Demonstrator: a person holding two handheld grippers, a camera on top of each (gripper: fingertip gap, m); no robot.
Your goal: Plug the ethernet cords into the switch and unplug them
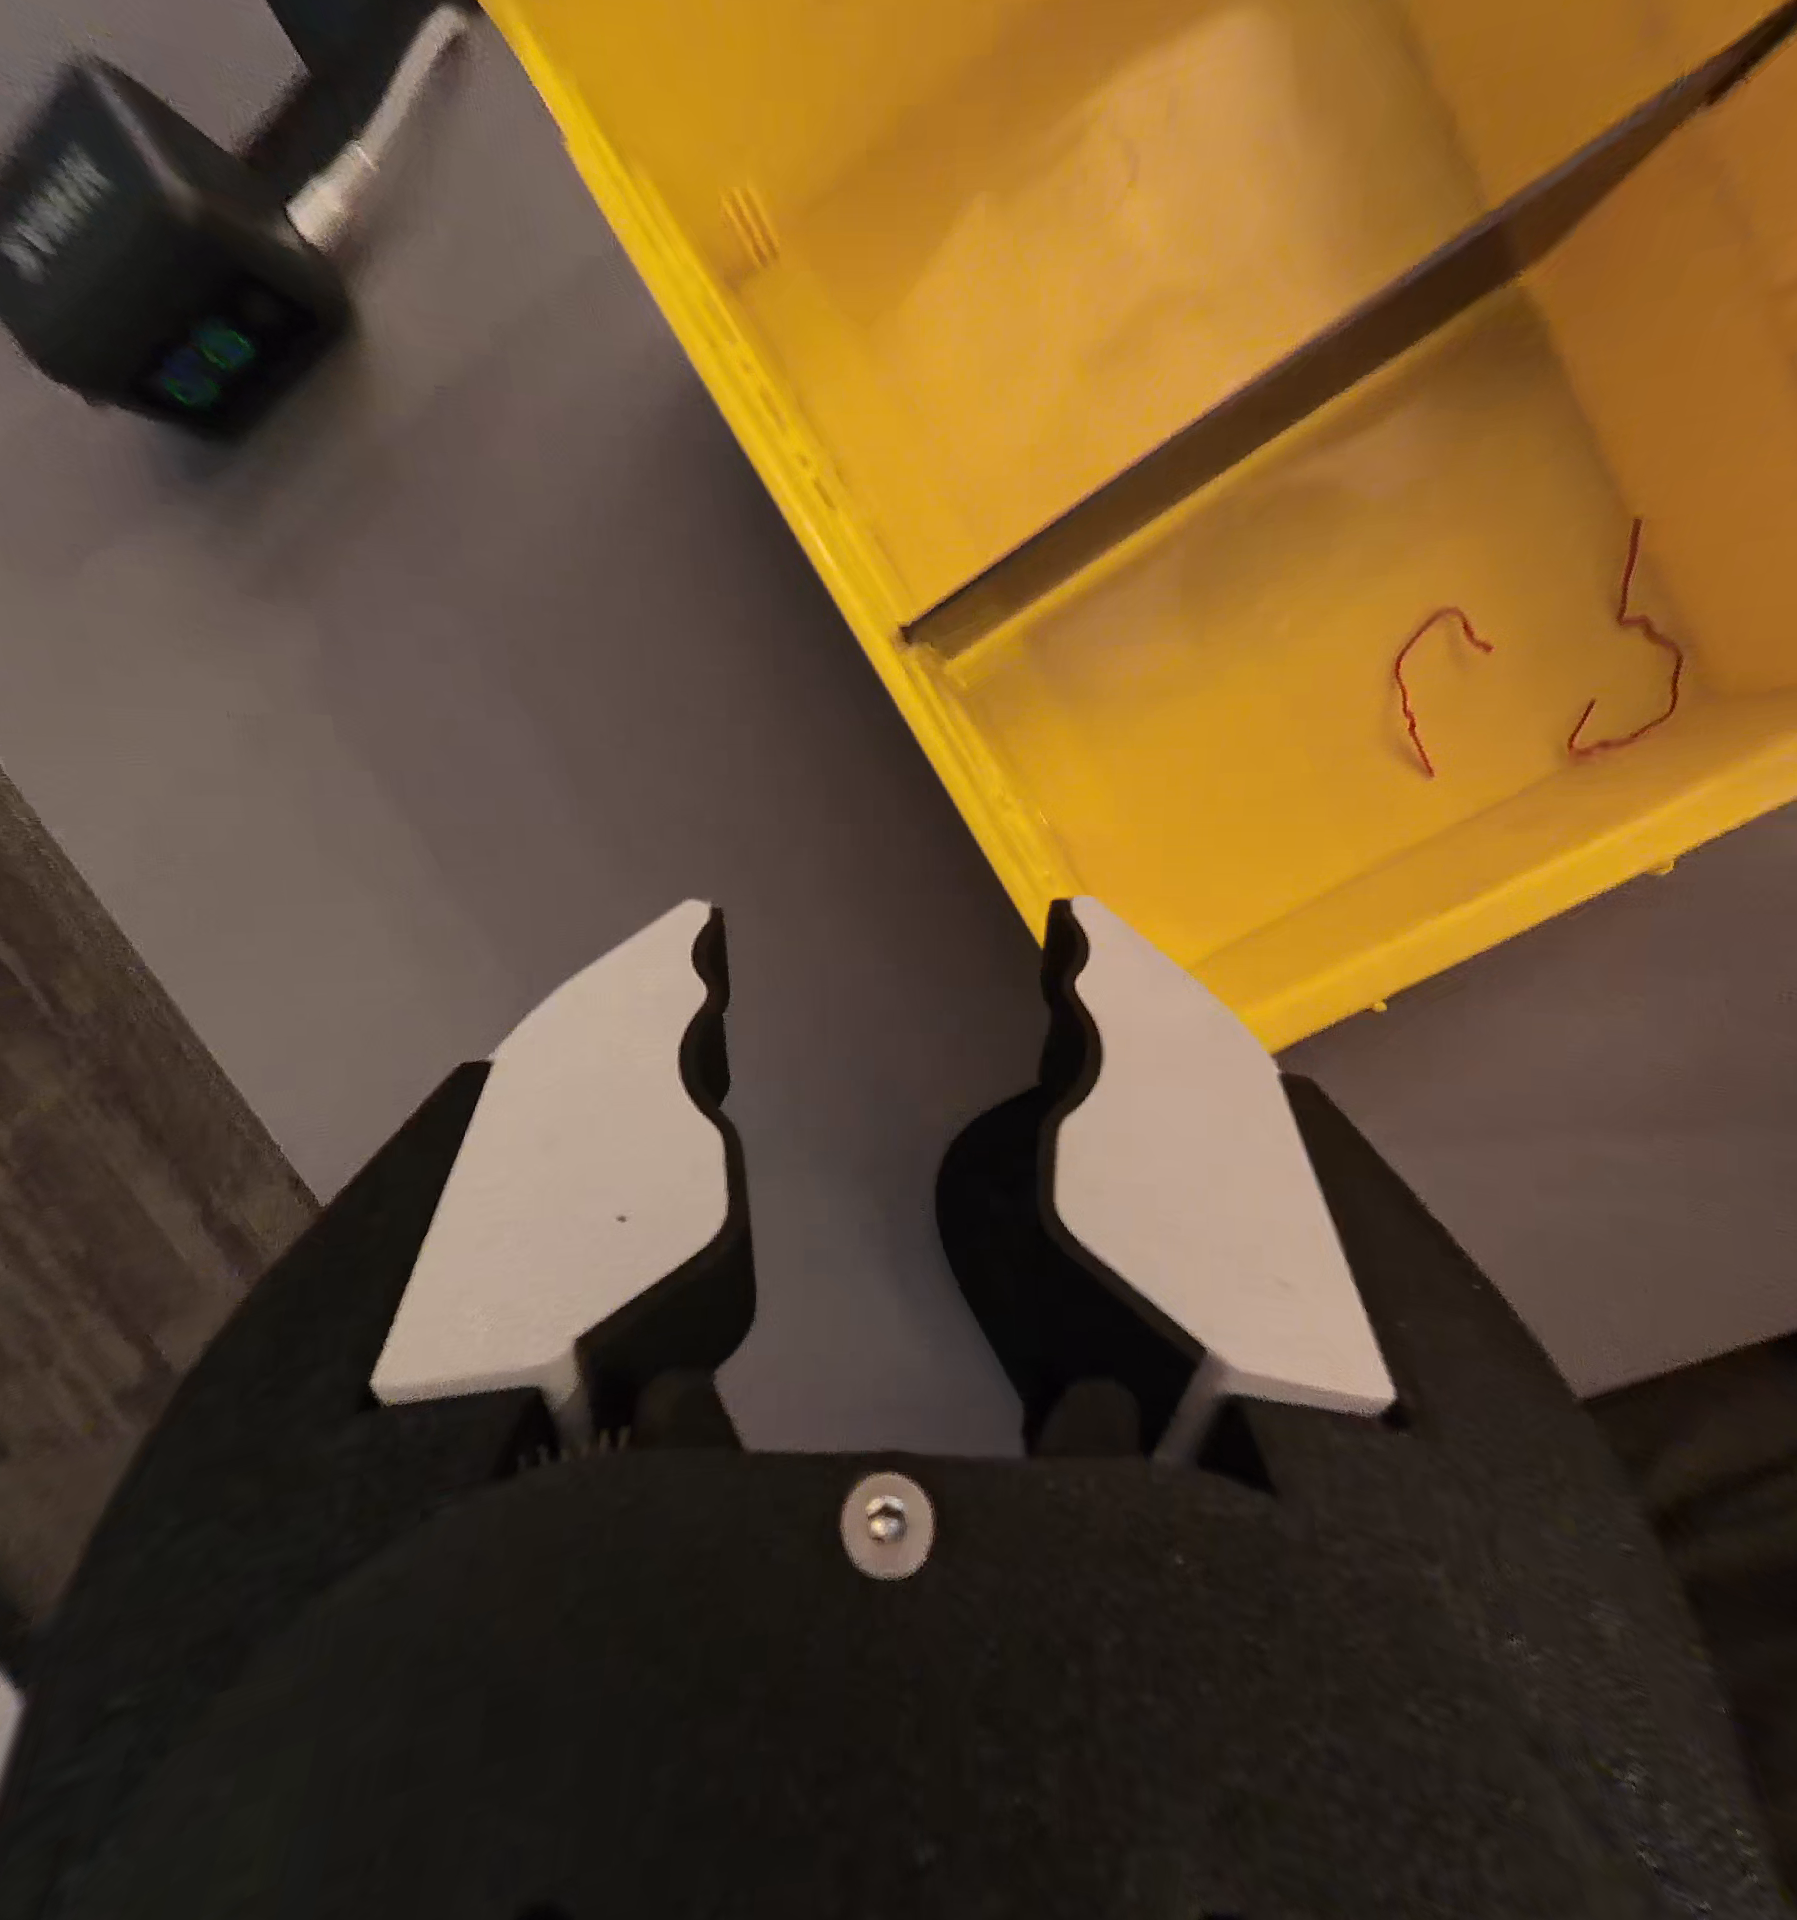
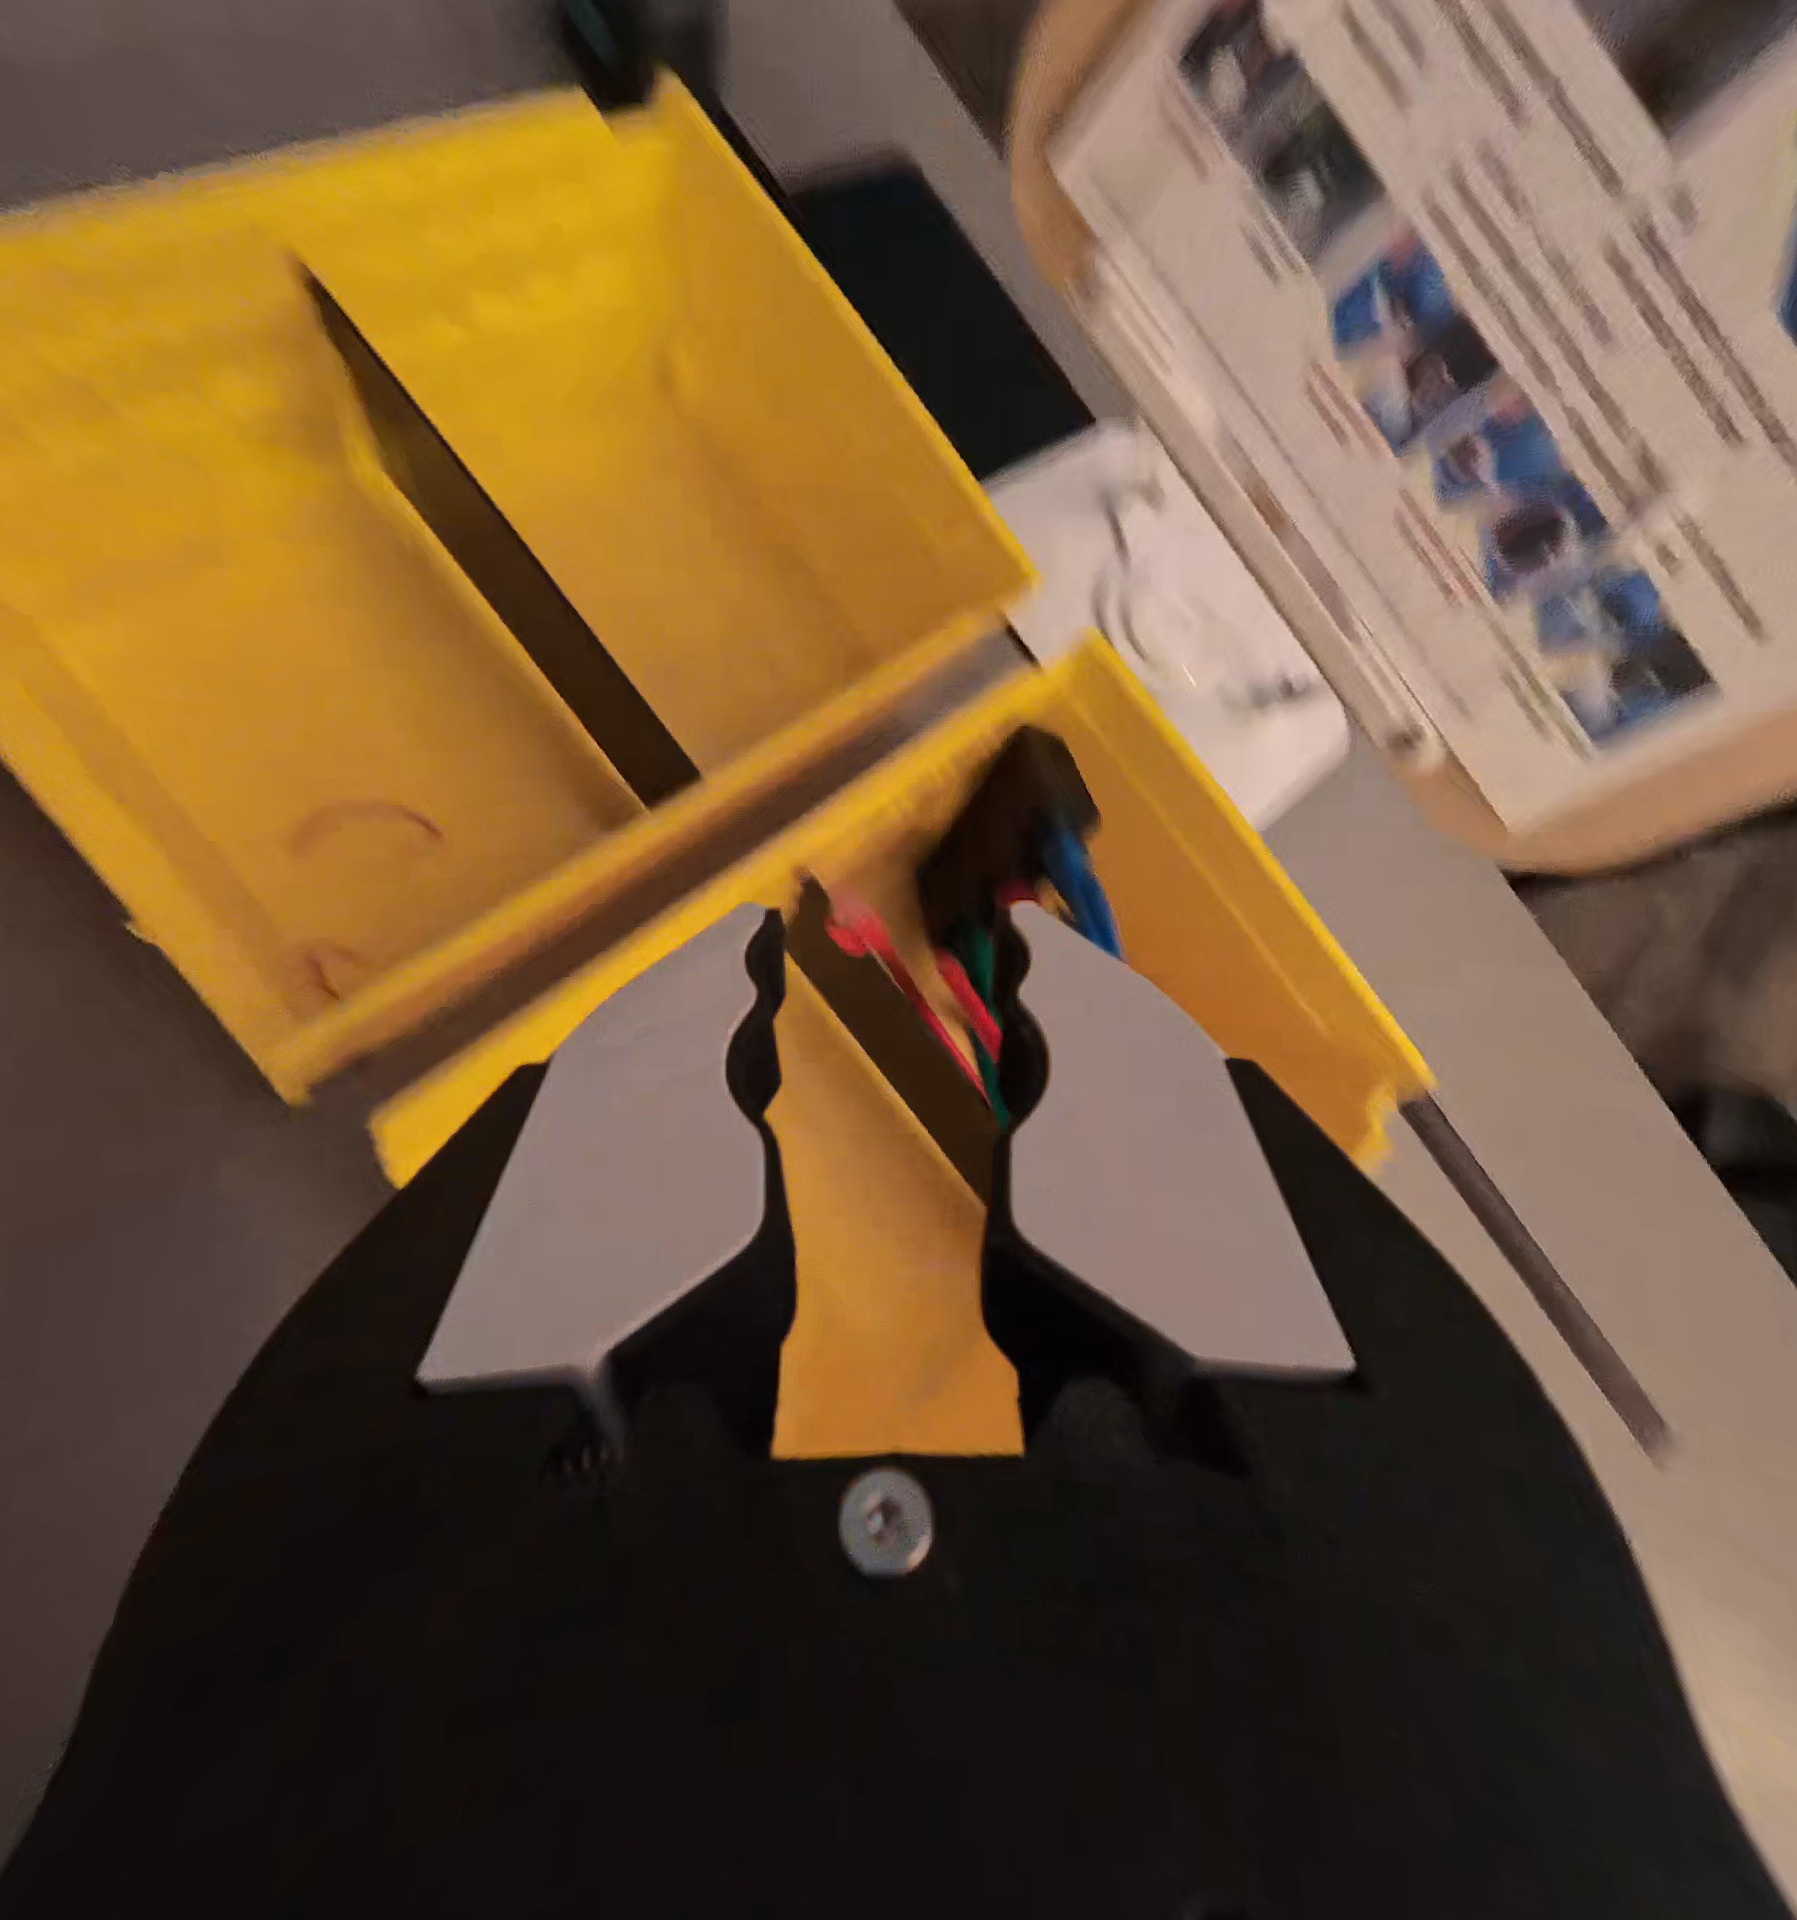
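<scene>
Left wrist view: black device (image 1: 151, 255) at far left on grey table (image 1: 478, 644). Left gripper (image 1: 881, 914) hangs over bare table, jaws wide apart, nothing held. To its right, yellow bin (image 1: 1133, 416) w/ black divider (image 1: 1289, 416); red thread scraps (image 1: 1424, 696) in near compartment.

Right wrist view: first bin (image 2: 250, 520) at left. Second yellow bin (image 2: 1216, 883) beside it. Right gripper (image 2: 894, 925) above second bin, jaws apart, empty. Switch (image 2: 1019, 810) lies in this bin w/ red, green, blue cords (image 2: 977, 997) at it; plugged or not: can't tell (blur). Printed board (image 2: 1445, 395) at right.
</scene>
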